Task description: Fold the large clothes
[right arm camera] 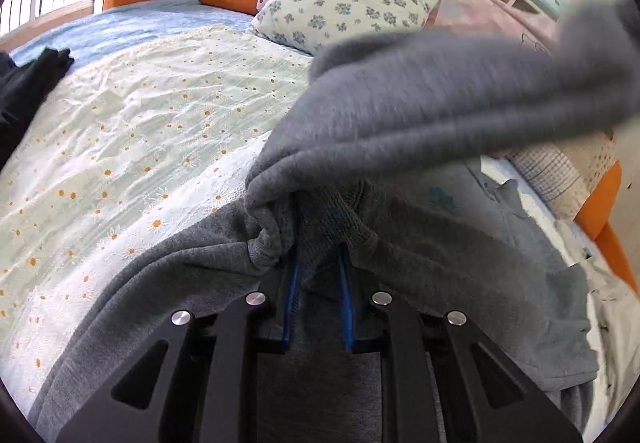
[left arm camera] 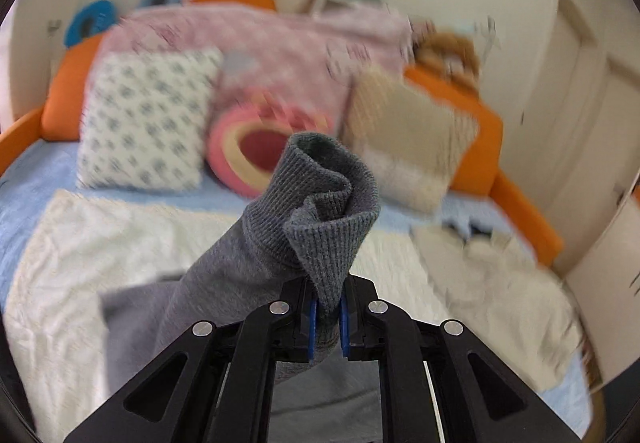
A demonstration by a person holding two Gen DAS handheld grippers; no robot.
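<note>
while left gripper (left arm camera: 328, 317) pinches grey sweater (left arm camera: 320, 203) cuff, right gripper (right arm camera: 318, 283) clamps its bunched body

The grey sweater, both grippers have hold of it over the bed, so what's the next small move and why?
Probably carry the cuff that the left gripper holds across and lay it on the sweater body. The right gripper pins bunched fabric low near the bed, while the sleeve hangs lifted across the view, so the fold looks half made.
</note>
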